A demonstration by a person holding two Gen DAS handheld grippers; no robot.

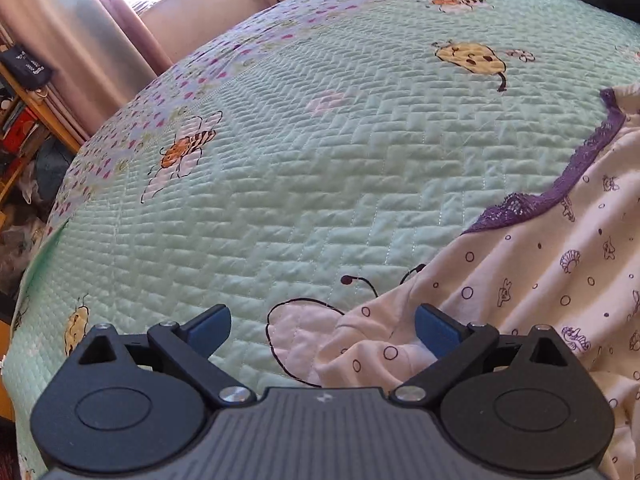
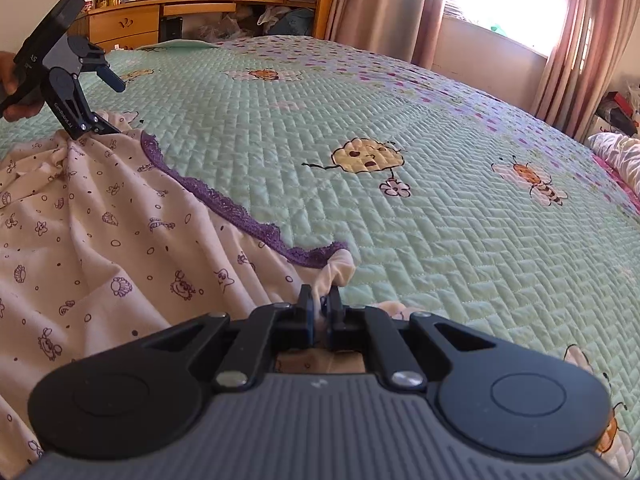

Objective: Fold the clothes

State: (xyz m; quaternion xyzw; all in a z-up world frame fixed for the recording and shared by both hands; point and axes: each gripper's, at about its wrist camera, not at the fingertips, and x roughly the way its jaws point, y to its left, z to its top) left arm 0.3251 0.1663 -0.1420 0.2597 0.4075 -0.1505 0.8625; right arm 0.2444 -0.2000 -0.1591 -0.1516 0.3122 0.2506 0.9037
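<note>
1. Green quilt (image 2: 420, 240) printed with bees and ladybirds covers a bed that fills both views; pink curtains (image 2: 580, 52) hang by a bright window at 1 o'clock in the right wrist view, and a wooden desk (image 2: 132, 24) with shelves stands beyond the bed at 11 o'clock
2. White garment (image 2: 100, 240) with a small purple sea-creature print lies rumpled on the quilt, filling 8 to 10 o'clock of the right wrist view and 3 to 5 o'clock of the left wrist view
3. Purple lace trim (image 2: 240, 212) runs along the garment's edge, from 10 o'clock down toward the centre in the right wrist view
4. Right gripper (image 2: 320, 304) has its fingers pressed together on a bunched corner of the garment, cloth pinched between the pads just below the end of the lace
5. Left gripper (image 1: 322, 330) has its fingers spread wide, blue pads (image 1: 434, 332) apart; the right pad sits over the garment's edge, the left pad over bare quilt
6. Seen from the right wrist view at 10 o'clock, the left gripper is held in a hand (image 2: 16, 110), its lower finger at the garment's far corner, though whether it touches the cloth I cannot tell
</note>
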